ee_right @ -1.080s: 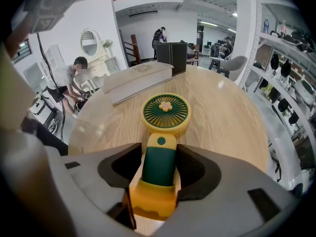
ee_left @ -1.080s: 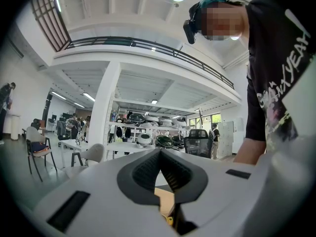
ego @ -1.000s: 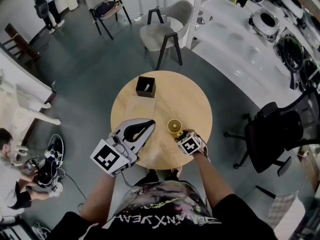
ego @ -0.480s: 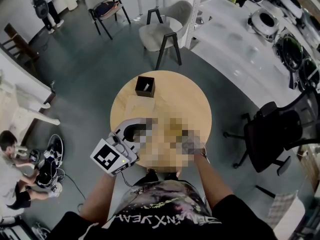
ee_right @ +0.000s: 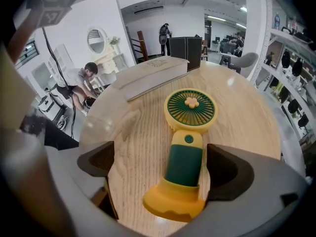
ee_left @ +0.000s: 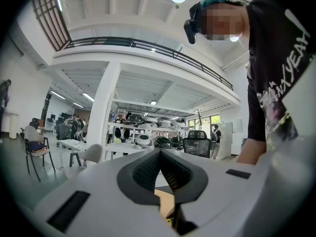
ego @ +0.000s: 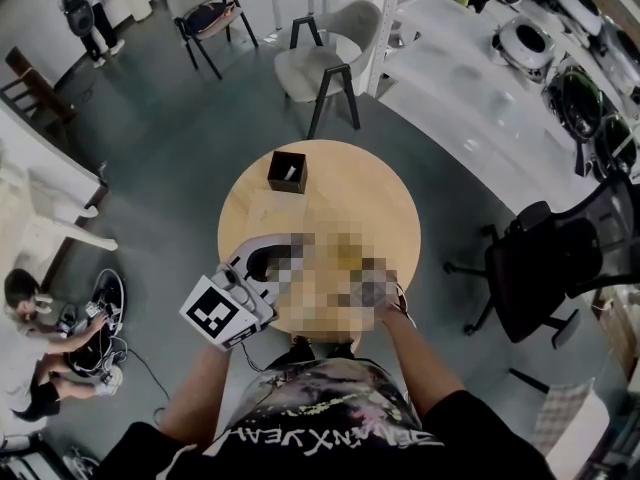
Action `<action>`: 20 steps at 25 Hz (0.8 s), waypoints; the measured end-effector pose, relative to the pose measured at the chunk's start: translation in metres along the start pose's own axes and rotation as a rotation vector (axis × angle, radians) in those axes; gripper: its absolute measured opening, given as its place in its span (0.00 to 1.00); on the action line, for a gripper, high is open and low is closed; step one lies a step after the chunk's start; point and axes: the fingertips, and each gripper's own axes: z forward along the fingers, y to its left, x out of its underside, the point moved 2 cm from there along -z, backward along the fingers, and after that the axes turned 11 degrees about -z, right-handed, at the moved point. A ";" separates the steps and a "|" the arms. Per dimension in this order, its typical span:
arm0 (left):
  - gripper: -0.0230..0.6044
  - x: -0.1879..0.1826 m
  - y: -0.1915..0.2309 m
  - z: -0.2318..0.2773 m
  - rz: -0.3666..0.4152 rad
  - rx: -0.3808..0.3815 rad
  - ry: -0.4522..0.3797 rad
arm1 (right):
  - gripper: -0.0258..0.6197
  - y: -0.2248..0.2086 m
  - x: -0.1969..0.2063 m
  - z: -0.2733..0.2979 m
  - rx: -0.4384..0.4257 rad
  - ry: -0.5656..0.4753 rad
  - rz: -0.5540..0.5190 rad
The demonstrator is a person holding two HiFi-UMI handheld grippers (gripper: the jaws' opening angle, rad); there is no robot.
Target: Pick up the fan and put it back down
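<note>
A small yellow and green hand fan point(ee_right: 186, 147) lies flat on the round wooden table point(ego: 370, 183), its round grille pointing away and its yellow base toward the camera. My right gripper point(ee_right: 160, 168) points steeply down over it. Its jaws are opening and stand either side of the green handle, the left pad well clear and the right pad close beside it. A mosaic patch in the head view hides the fan and this gripper. My left gripper point(ee_left: 159, 154) hovers level at the table's near left edge, its pads meeting with nothing between them; its marker cube point(ego: 215, 313) shows in the head view.
A black open box point(ego: 287, 172) stands at the table's far left, with a flat pale board point(ee_right: 153, 75) in front of it. A grey chair point(ego: 325, 63) stands beyond the table and a black office chair point(ego: 545, 268) to its right. A person point(ego: 30, 308) crouches on the floor at left.
Both hands stay about where they were. A mosaic patch now covers the fan and the right gripper in the head view, so nothing of the jaws shows there.
</note>
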 end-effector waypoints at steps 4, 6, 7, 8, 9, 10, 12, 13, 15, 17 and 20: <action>0.06 0.000 0.000 -0.001 -0.001 0.002 -0.002 | 0.95 0.001 0.008 -0.002 0.007 0.025 0.014; 0.06 0.000 0.000 0.000 -0.001 0.003 -0.001 | 0.95 -0.004 0.006 -0.002 0.031 0.007 0.003; 0.06 0.000 0.000 0.000 -0.001 0.004 -0.001 | 0.95 -0.006 0.004 -0.002 0.040 -0.003 -0.002; 0.06 -0.001 -0.001 0.000 0.000 0.005 -0.002 | 0.95 -0.007 0.003 -0.002 0.048 -0.010 -0.006; 0.06 -0.001 -0.001 0.000 0.000 0.006 -0.004 | 0.95 -0.008 0.001 -0.003 0.055 -0.011 -0.007; 0.06 -0.001 -0.001 0.000 0.000 0.007 -0.004 | 0.95 -0.008 0.002 -0.005 0.061 -0.002 -0.005; 0.06 -0.001 -0.002 0.001 0.000 0.008 -0.003 | 0.95 -0.008 0.003 -0.006 0.066 0.009 -0.002; 0.06 -0.001 -0.002 0.000 0.000 0.007 -0.003 | 0.95 -0.008 0.001 -0.006 0.069 -0.001 -0.008; 0.06 -0.001 -0.002 0.000 0.000 0.006 -0.002 | 0.95 -0.010 -0.002 -0.007 0.081 -0.018 -0.014; 0.06 -0.001 -0.002 -0.001 0.000 0.005 -0.002 | 0.95 -0.011 -0.002 -0.008 0.095 -0.022 -0.015; 0.06 0.000 -0.001 -0.002 -0.001 0.005 0.000 | 0.95 -0.013 -0.003 -0.008 0.100 -0.025 -0.014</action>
